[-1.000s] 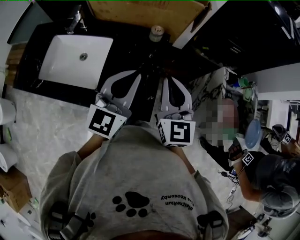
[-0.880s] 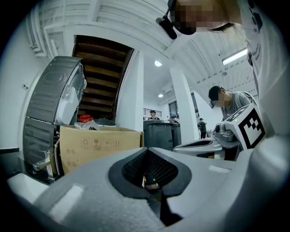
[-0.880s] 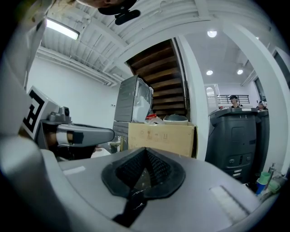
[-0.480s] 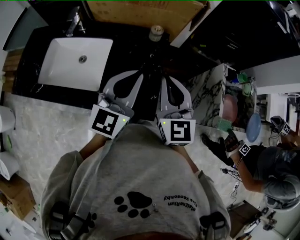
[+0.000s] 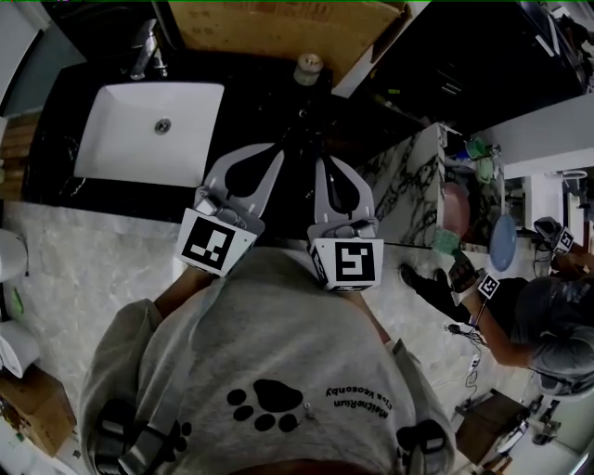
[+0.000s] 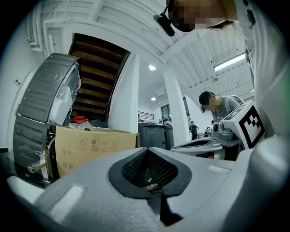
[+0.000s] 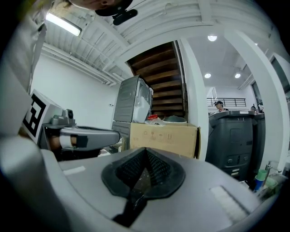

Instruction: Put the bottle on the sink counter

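Note:
In the head view the bottle (image 5: pixel 308 67) stands upright on the black sink counter (image 5: pixel 251 88), right of the white basin (image 5: pixel 148 130) and close to a cardboard box. My two grippers are held level, side by side, over the counter's front edge, a good way short of the bottle. The left gripper (image 5: pixel 276 147) has its jaws meeting at the tips with nothing between them. The right gripper (image 5: pixel 322 160) is shut and empty too. Each gripper view shows closed grey jaws, left gripper (image 6: pixel 147 150) and right gripper (image 7: pixel 146 149), facing the box.
A large cardboard box (image 5: pixel 288 23) sits behind the counter, also seen as the box (image 7: pixel 163 138). A faucet (image 5: pixel 147 42) stands behind the basin. A marble side panel (image 5: pixel 408 186) ends the counter at the right. Another person (image 5: pixel 548 320) crouches at the far right.
Both grippers stay shut and keep about the same place in the head view. The person at the right has shifted toward the right edge.

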